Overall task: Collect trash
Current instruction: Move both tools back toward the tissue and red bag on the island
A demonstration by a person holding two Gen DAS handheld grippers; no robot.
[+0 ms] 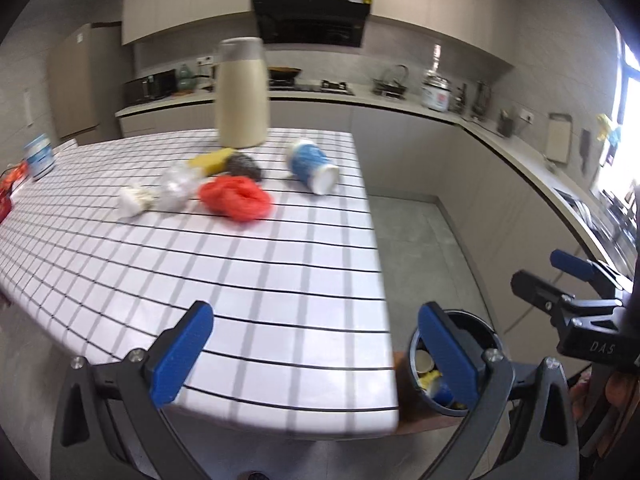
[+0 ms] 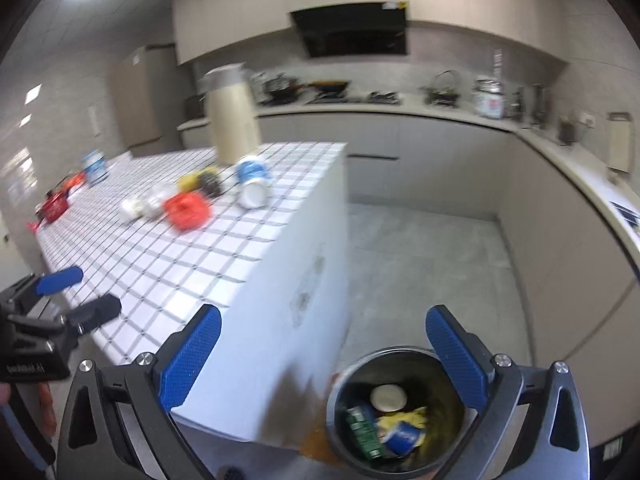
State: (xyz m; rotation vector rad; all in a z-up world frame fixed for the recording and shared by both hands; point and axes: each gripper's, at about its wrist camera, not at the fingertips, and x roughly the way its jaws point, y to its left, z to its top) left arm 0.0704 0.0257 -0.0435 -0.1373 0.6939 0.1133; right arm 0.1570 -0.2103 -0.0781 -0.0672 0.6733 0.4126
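Note:
On the checked table (image 1: pixel 248 272) (image 2: pixel 192 272) lie a blue-and-white paper cup (image 1: pixel 312 166) (image 2: pixel 252 184) on its side, a crumpled red bag (image 1: pixel 236 198) (image 2: pixel 186 210), clear plastic wrap (image 1: pixel 176 186) (image 2: pixel 154 200), a white scrap (image 1: pixel 132 200) (image 2: pixel 130 208) and a yellow sponge with a dark scourer (image 1: pixel 228 162) (image 2: pixel 200 182). A dark round bin (image 1: pixel 452 364) (image 2: pixel 396 412) on the floor holds a cup, a green carton and yellow scraps. My left gripper (image 1: pixel 316 356) (image 2: pixel 76 292) hangs open over the table's near corner. Directly above the bin my right gripper (image 2: pixel 324 364) (image 1: pixel 552 276) is open and holds nothing.
A tall cream thermos (image 1: pixel 242 96) (image 2: pixel 232 116) stands at the table's far side. A blue-labelled tub (image 1: pixel 39 156) (image 2: pixel 95 166) and red packaging (image 1: pixel 8 188) (image 2: pixel 58 204) sit at the left end. Kitchen counters (image 1: pixel 440 108) run behind and to the right, with grey floor (image 2: pixel 424 264) between.

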